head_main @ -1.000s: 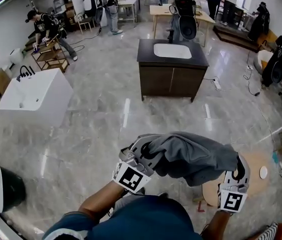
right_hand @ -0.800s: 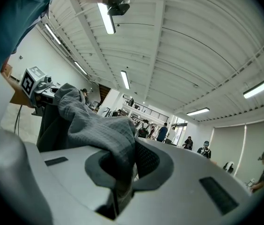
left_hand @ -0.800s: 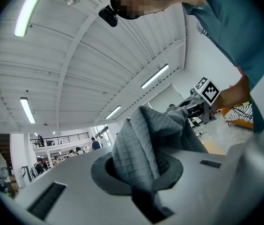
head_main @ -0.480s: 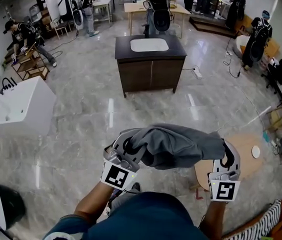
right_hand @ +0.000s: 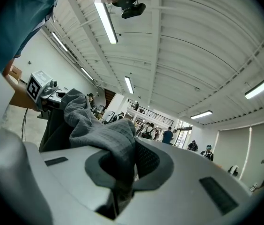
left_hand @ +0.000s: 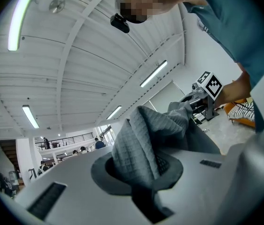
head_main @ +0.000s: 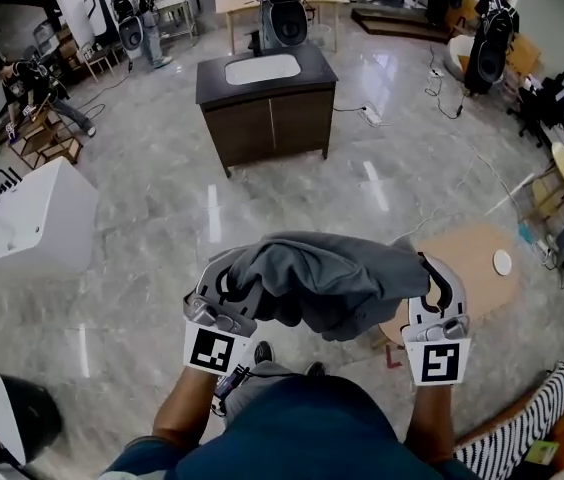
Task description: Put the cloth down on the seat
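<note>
Step in hand: the carry. I hold the grey cloth (head_main: 332, 283) in the air between my two grippers, and it is not yet laid down.
Left gripper (head_main: 230, 280): jaws pinched tight on the cloth's left end, with a waffle-weave fold bunching out above them.
Right gripper (head_main: 436, 280): jaws likewise clamped on the cloth's right end.
Cloth: it sags in a loose bundle between the grippers, close in front of me and well above the marble floor (head_main: 162, 268).
Seat: I take the round wooden seat (head_main: 472, 268) at right to be the target. It lies just beyond my right gripper, with a small white disc (head_main: 502, 262) on its far side.
Next move, as I judge it: swing both grippers right until the bundle hangs over the wood, lower it, then part both pairs of jaws.
Watch for: the cloth draping off the near edge or covering the disc.
</note>
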A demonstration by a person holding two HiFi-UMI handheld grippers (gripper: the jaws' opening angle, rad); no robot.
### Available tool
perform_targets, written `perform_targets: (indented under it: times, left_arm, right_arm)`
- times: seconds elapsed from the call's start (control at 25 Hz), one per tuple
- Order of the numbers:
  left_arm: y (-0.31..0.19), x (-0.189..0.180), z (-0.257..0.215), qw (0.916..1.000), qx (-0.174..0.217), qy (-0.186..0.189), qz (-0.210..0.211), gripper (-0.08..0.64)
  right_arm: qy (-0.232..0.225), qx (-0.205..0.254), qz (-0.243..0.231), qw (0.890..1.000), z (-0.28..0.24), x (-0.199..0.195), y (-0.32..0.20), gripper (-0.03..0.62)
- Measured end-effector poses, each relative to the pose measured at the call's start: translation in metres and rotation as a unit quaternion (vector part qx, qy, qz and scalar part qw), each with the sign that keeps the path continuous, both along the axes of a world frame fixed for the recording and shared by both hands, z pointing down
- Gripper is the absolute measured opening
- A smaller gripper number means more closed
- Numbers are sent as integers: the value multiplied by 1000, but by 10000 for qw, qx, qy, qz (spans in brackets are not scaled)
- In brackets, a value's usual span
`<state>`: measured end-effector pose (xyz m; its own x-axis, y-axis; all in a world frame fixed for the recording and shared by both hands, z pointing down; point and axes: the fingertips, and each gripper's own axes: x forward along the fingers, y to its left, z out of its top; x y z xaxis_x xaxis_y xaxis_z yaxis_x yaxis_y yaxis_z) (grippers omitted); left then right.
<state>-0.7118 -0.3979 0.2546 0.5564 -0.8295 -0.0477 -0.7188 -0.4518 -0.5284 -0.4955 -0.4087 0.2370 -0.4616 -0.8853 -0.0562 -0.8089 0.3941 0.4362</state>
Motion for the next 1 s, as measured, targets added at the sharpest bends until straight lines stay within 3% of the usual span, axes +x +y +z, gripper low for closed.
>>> perform_targets:
  times: [0.36,0.64,0.84,1.0]
  left_arm:
    - [31,40,0,10000,-24,-32,85,49]
    - [54,62,2,9982,-38,247,545,49]
    - [68,38,-4,9974,-9,286,654,49]
    - [81,13,-5,9977,32,270,623,49]
  right_arm:
    - [-75,42,193,9998,-2,46,32,31]
    - [-218,-8,657,9976,-3,68,64,31]
    - [160,168,623,9978,-5,47,77,31]
    - [166,122,595,9980,0,22,88,31]
